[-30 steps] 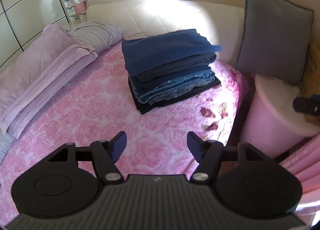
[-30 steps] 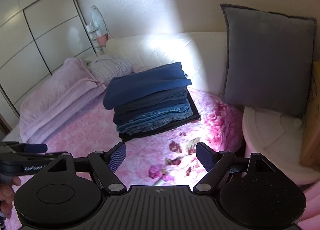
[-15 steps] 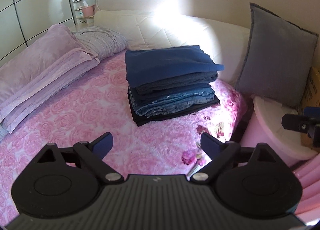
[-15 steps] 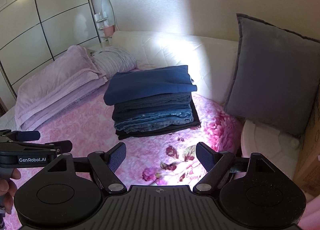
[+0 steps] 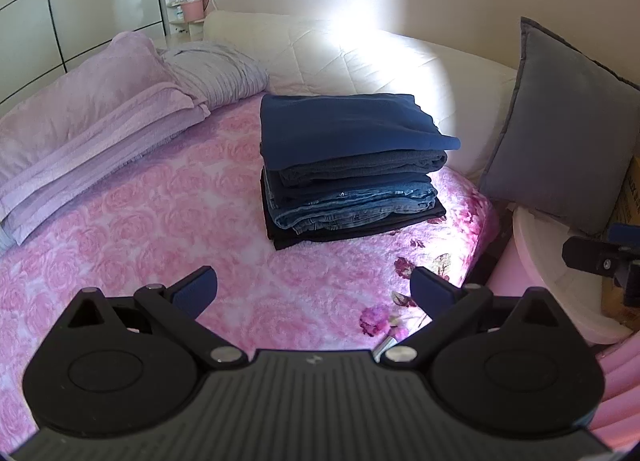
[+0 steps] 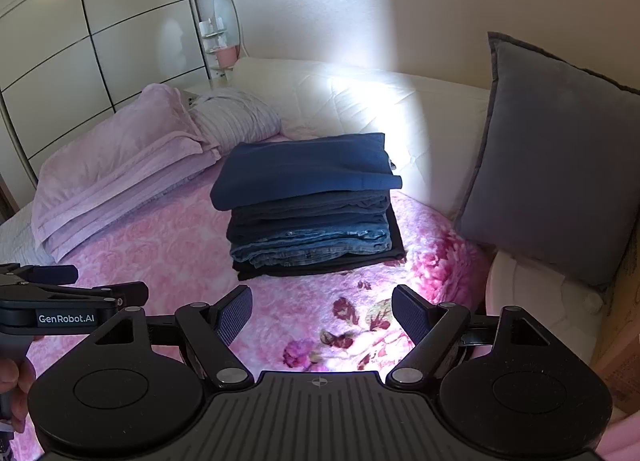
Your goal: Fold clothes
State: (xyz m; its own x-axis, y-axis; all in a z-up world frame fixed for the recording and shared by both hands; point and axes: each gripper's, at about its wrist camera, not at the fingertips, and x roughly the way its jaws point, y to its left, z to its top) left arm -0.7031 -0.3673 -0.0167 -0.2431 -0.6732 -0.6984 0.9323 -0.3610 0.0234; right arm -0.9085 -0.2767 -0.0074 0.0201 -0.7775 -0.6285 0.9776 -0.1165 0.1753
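Four or so folded garments sit in one stack on the bed, navy piece on top, jeans and a black layer below, edges fairly square. No loose clothes in view, so folding looks done. Your left gripper and right gripper both gape wide, empty

**Clearance on the bed**

Open pink bedspread lies between both grippers and the folded stack. Left flank: lilac blanket and pillow. Right flank: grey cushion leaning above a white stool, just beside the bed edge.
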